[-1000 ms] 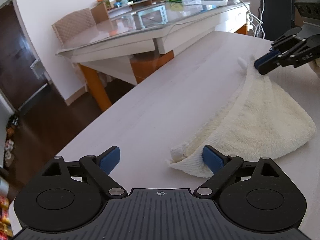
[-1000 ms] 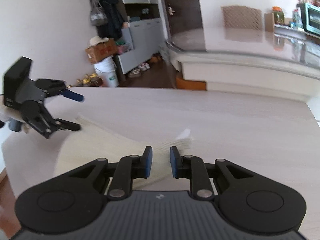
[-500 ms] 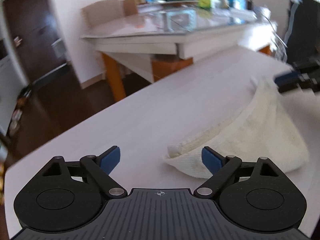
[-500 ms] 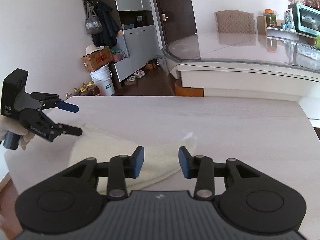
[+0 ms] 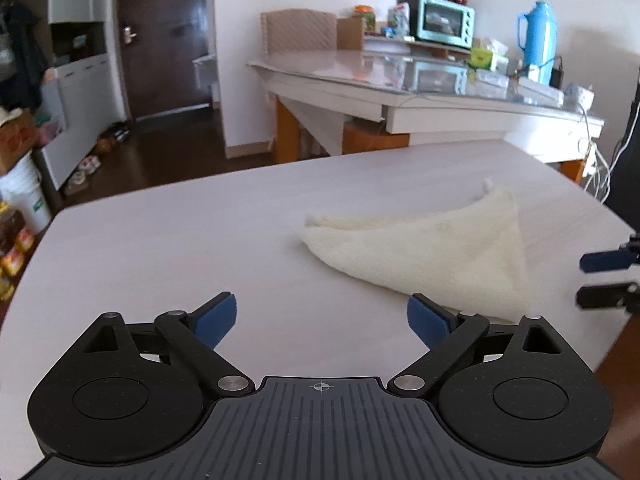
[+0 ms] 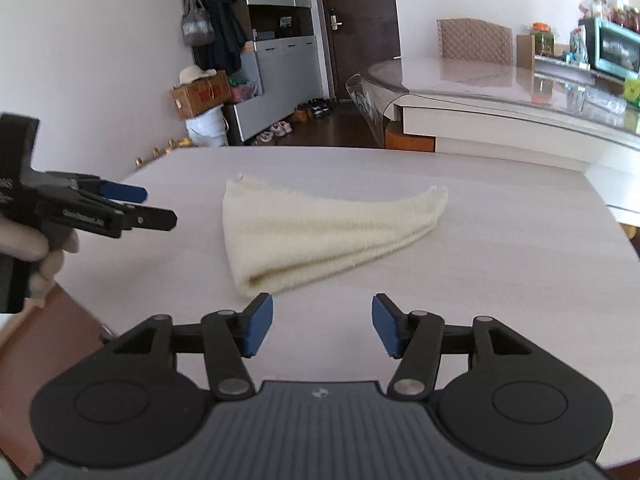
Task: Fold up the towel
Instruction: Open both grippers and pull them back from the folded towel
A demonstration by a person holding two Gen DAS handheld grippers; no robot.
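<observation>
We see folded towel (image 6: 320, 236) flat on counter (image 6: 500, 248), beyond both spread, empty grippers: left (image 5: 322, 322), right (image 6: 322, 330).

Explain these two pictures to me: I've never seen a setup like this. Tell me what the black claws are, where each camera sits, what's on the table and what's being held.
There is no robot here. A person holds a hand-operated claw in each hand, and each claw carries a wide-angle camera that looks out along its two blue-tipped fingers. One picture comes from the left claw, the other from the right claw; each also shows the other claw at its edge. On the pale table lies a cream towel, folded into a rough triangle. Both claws are open and hold nothing; neither touches the towel. Behind stands a glass-topped table with a small oven.
</observation>
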